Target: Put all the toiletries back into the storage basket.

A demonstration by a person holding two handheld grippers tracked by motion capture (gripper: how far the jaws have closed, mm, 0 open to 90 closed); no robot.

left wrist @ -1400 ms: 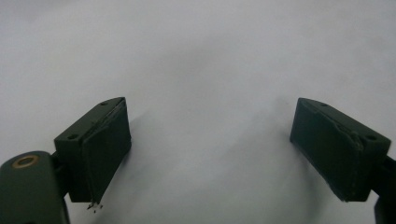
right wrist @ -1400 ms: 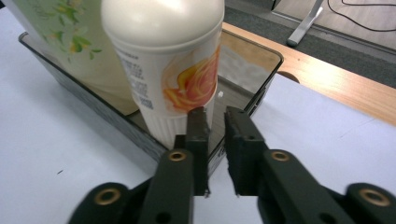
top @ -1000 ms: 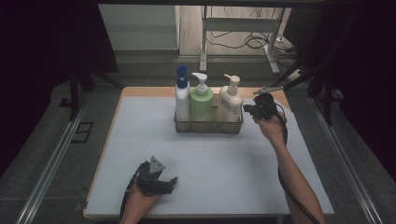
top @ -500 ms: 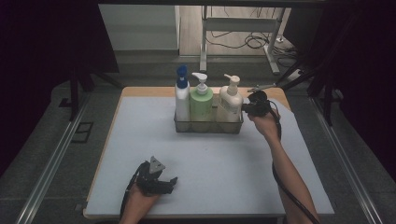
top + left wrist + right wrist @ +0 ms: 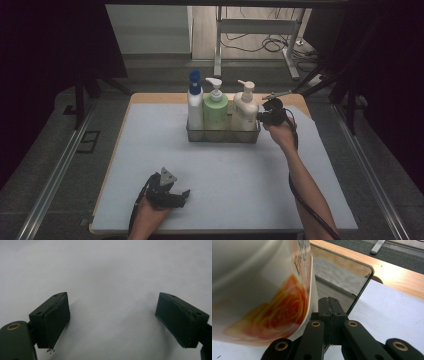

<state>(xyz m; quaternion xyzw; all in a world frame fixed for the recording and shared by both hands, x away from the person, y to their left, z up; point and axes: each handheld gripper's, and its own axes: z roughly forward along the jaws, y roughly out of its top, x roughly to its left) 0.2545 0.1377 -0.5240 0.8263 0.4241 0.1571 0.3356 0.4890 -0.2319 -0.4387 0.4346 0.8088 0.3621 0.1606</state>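
Note:
Three pump bottles stand in a clear tray [image 5: 223,136] at the back of the table: a white one with a blue cap [image 5: 195,102], a green one [image 5: 215,111] and a cream one [image 5: 244,114]. My right gripper [image 5: 261,116] is at the tray's right end, beside the cream bottle. In the right gripper view its jaws [image 5: 329,302] are shut, with nothing seen between them. They sit close to the cream bottle's orange rose label [image 5: 269,307] and the tray's clear wall [image 5: 342,277]. My left gripper [image 5: 182,195] rests on the mat near the front edge, open and empty [image 5: 112,320].
A pale grey mat [image 5: 225,180] covers the wooden table [image 5: 150,98], with bare mat between the tray and my left hand. Metal rails [image 5: 55,175] run along both sides. A stand's legs and cables [image 5: 260,45] lie on the floor behind.
My right gripper has moved left and slightly down, up to the cream bottle at the tray's right end. The left gripper has stayed put.

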